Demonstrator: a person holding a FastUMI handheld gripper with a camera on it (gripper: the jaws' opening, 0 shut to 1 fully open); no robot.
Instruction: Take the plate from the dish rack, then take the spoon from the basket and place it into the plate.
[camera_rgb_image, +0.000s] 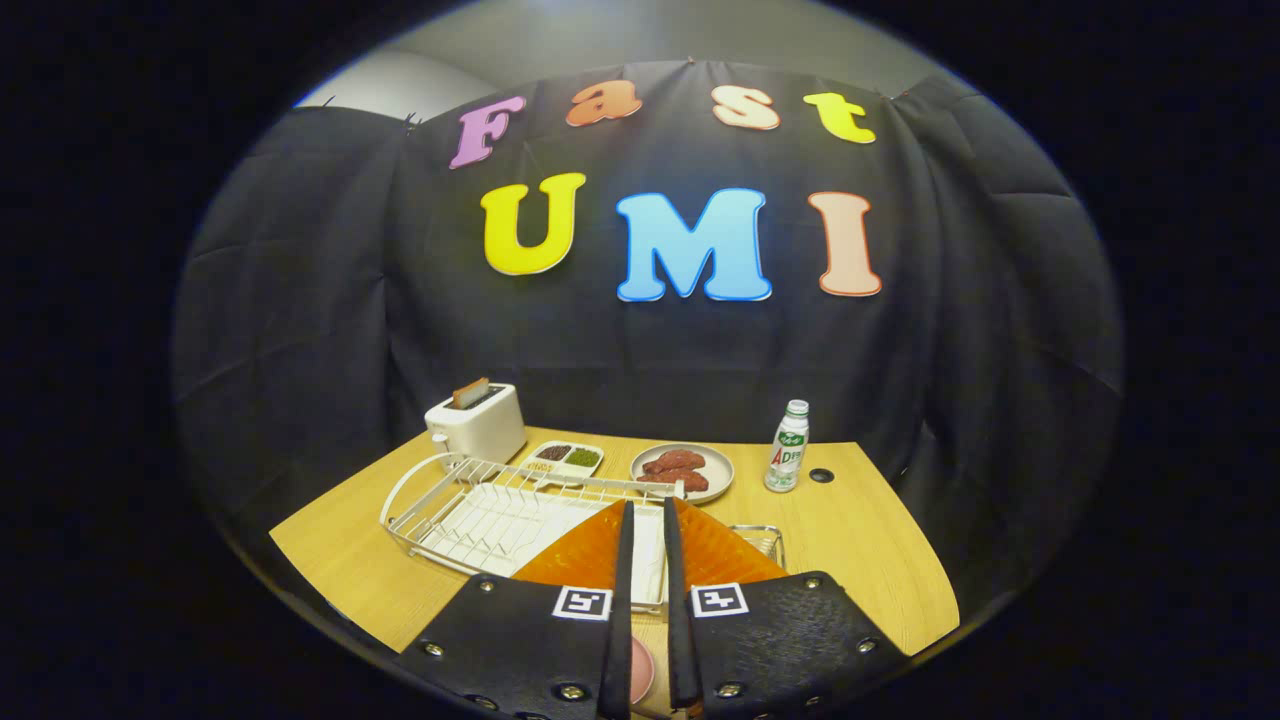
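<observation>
The gripper (645, 520) hangs above the near end of the table (880, 560) with its fingers drawn almost together, only a thin slit between them, and nothing clamped in that slit, so it reads as closed and empty

Just ahead of the fingers and partly under them lies the white wire dish rack (480, 510); its slots look bare. Below the fingers, glimpsed through the slit, sits a small pinkish round shape (642, 668) that may be the plate, though too little of it shows to be sure. If it is, the first step is done. Just to the right of the fingertips a wire corner (765, 540) pokes out, likely the basket; the spoon cannot be made out there

Beyond the rack stand a toaster (477, 425), a two-part dish (565, 458), a grey plate of meat (682, 470) and a bottle (788, 447)

By my reading, the spoon pick and its placing are still left, and the fingers must part first
</observation>
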